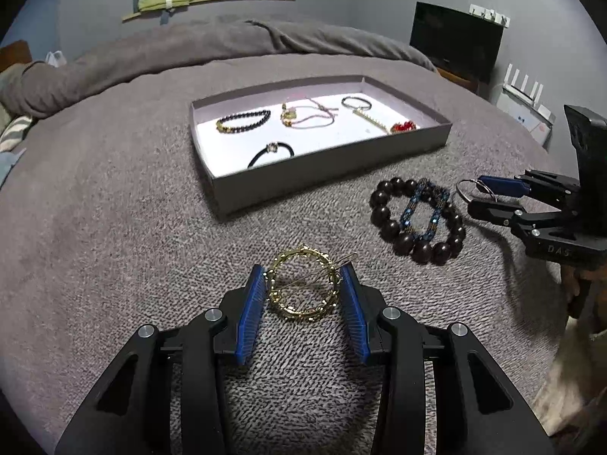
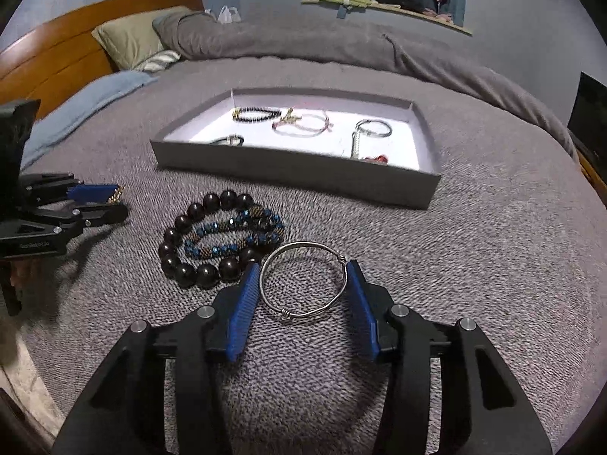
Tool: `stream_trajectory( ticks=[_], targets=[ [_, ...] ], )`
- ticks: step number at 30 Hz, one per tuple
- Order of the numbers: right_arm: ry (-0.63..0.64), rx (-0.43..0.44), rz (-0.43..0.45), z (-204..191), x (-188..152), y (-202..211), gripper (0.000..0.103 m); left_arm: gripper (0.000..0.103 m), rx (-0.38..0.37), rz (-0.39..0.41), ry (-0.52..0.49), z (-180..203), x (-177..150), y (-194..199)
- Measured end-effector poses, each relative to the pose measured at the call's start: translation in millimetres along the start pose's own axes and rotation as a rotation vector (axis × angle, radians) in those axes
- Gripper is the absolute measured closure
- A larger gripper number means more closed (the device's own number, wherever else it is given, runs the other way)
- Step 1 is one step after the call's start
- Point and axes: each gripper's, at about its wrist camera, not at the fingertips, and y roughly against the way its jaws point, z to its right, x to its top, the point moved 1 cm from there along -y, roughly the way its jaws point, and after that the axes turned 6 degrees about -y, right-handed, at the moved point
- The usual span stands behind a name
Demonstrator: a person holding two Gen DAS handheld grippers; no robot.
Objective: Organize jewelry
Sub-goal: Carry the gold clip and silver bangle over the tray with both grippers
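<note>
Setting: I see a home bedroom | bed with grey blanket (image 2: 474,235), wooden headboard (image 2: 76,38), pillow (image 2: 129,41) | router (image 1: 525,89) nearby

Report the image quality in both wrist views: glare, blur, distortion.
Left wrist view: the tray floor is blown out white, the gold ring between the left gripper fingers is sharp, and fisheye bending curves the bed. Right wrist view: the tray's far contents smear slightly, the silver bangle is crisp, and the corners are vignetted black.

Grey blanket (image 2: 474,235), 1 olive pillow (image 2: 129,41), wooden headboard (image 2: 76,38), black monitor (image 1: 455,40)
</note>
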Motion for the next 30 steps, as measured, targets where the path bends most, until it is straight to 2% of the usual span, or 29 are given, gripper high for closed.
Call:
stream_trajectory(
  ticks=[4, 8, 13, 17, 21, 30],
  targets=[
    [-0.021, -0.014, -0.008, 8.0, 2.6, 0.6, 0.056, 0.061, 0.009, -0.018, 0.003, -3.0, -1.1, -4.6],
    [-0.032, -0.014, 0.017, 14.4, 12.2, 8.1, 0.056, 0.061, 0.011, 0.002, -0.002, -5.2, 5.8, 2.0],
    [-0.031, -0.003, 0.068, 19.0, 40.7, 17.6, 0.056, 0.061, 0.009, 0.048, -0.001, -13.6, 33.7, 12.1],
    [-0.034, 0.015, 0.094, 18.7, 65.1, 14.1, 0.056, 0.061, 0.000, 0.052, -0.004, -20.8, 59.4, 6.2],
    [-0.052, 0.058, 0.080, 12.8, 88.2, -6.9, 0.056, 0.061, -0.014, 0.025, 0.025, -36.7, 87.7, -16.0],
    [-0.059, 0.064, 0.015, -0.9, 110.9, -62.7, 0.056, 0.061, 0.043, -0.069, 0.035, -68.4, 126.1, -70.5]
  ],
)
